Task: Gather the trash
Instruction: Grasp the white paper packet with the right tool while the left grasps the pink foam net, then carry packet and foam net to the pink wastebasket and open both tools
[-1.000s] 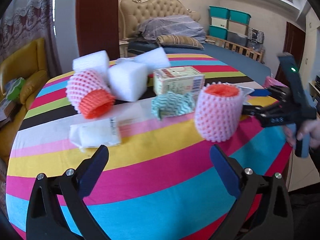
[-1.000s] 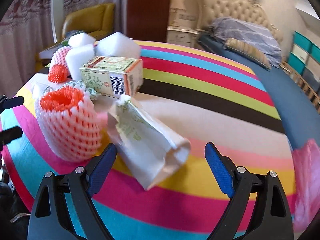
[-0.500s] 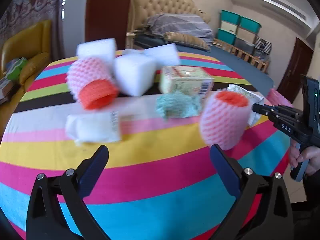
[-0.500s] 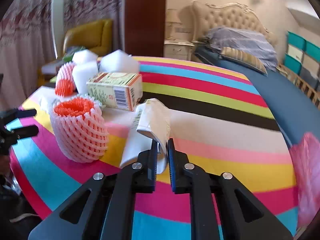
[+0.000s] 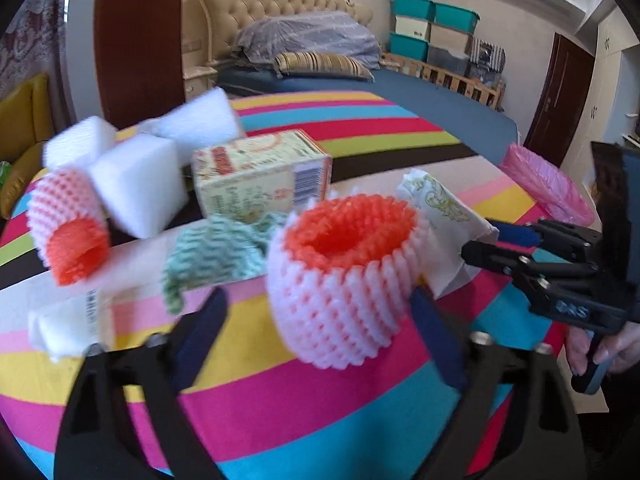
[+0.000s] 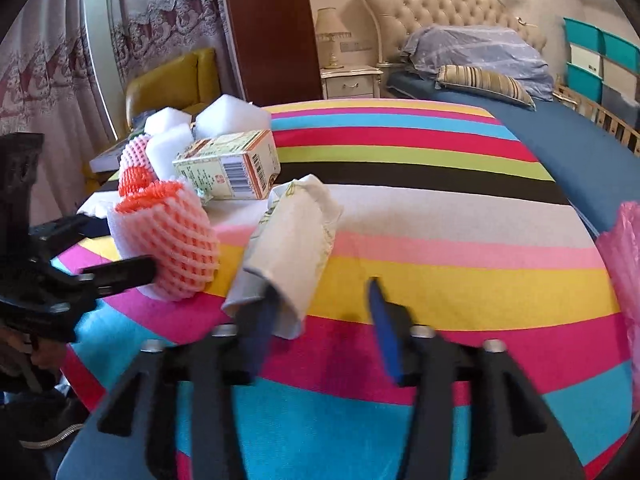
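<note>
A pink foam net sleeve with an orange lining stands upright on the striped table. My left gripper straddles it with closing jaws. The right finger touches the net's side, and a gap remains at the left finger. A crumpled white paper bag lies beside the net. My right gripper is at the bag's near end with its jaws opening. The bag's edge rests against the left finger without being pinched. In the left wrist view, the right gripper reaches in from the right, held by a hand.
A second foam net lies on its side at the left. Behind it are white foam blocks, a carton box, a green-white cloth and a white packet. A pink plastic bag hangs at the table's right edge.
My left gripper has moved forward to the upright net and its jaws have narrowed around it. My right gripper closed on the paper bag's end, then opened again.
</note>
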A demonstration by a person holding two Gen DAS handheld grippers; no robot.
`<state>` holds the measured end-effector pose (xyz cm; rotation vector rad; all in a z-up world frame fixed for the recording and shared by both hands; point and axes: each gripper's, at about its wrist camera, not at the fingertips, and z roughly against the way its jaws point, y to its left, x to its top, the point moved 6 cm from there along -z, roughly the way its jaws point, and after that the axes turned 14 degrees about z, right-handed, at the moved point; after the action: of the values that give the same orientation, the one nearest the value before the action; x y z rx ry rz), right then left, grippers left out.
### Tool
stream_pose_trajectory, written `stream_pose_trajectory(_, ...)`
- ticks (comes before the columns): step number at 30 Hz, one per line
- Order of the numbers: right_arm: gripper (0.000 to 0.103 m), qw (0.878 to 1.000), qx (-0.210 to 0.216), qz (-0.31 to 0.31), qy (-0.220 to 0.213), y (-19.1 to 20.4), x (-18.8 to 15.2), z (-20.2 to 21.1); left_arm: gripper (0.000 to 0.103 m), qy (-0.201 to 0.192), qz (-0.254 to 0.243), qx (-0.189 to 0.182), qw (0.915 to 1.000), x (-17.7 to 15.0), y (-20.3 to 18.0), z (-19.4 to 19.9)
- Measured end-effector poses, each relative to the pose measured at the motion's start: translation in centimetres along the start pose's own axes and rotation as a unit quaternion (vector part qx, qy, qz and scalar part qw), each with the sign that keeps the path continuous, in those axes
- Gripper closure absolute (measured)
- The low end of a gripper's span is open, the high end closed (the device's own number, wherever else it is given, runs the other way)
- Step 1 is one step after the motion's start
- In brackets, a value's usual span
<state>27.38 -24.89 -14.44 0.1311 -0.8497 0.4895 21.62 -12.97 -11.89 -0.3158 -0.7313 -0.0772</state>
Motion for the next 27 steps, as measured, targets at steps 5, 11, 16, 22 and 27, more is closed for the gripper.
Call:
stream_pose_trajectory(5,0.051,1.000,0.006,-0.002,0.002,0.5,-0.1,0.1,0.059,-0.007,-0.014,-0.002,0.9999,-0.2,-0.5,0.0)
stream_pose_trajectory(11,0.051,1.000,0.016,0.005,-0.010,2.2,0.7,0.6,0.063,-0.059,-0.019,0.018,0.9979,-0.5,1.1,3.7)
stream_pose_trajectory(16,0.051,1.000,-0.009,0.003,-0.010,2.4,1.6,0.0,0.063,-0.072,0.000,0.023,0.9972,-1.0,3.0,5.2)
stream_pose_trajectory(22,0.075,0.999,-0.034,0.004,-0.002,1.9,1.6,-0.8,0.063,-0.077,0.020,0.010,0.9968,-1.1,3.9,5.6)
stream_pose_trajectory(27,0.092,0.998,-0.048,0.018,-0.021,1.9,1.4,0.1,0.063,-0.079,0.016,0.006,0.9967,-1.3,3.4,5.5)
